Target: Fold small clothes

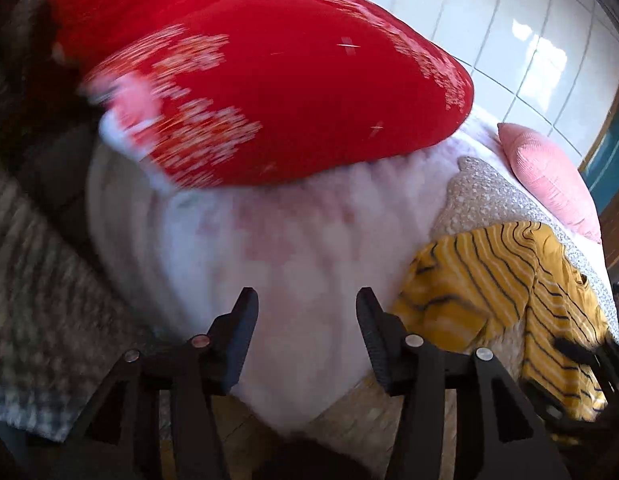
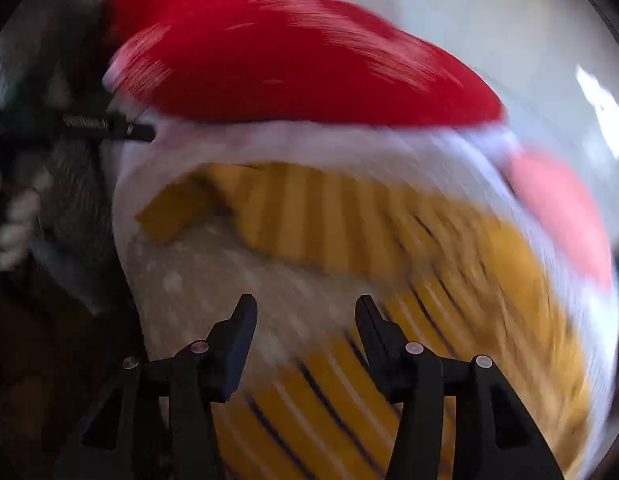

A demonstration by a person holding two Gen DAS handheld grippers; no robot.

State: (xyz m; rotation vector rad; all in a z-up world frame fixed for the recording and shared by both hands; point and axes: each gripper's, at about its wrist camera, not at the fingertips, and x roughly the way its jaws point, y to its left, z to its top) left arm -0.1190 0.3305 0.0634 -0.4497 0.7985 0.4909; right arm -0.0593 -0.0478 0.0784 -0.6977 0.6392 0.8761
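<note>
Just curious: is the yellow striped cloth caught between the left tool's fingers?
No, the left fingers stand apart over white bedding; the yellow striped cloth lies beside them.

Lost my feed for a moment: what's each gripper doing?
Left gripper: open, holding nothing, over the white blanket.
Right gripper: open, empty, above the yellow striped garment.

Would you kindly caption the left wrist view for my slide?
Open left gripper above a white blanket, red pillows behind, a yellow striped garment to its right.
</note>
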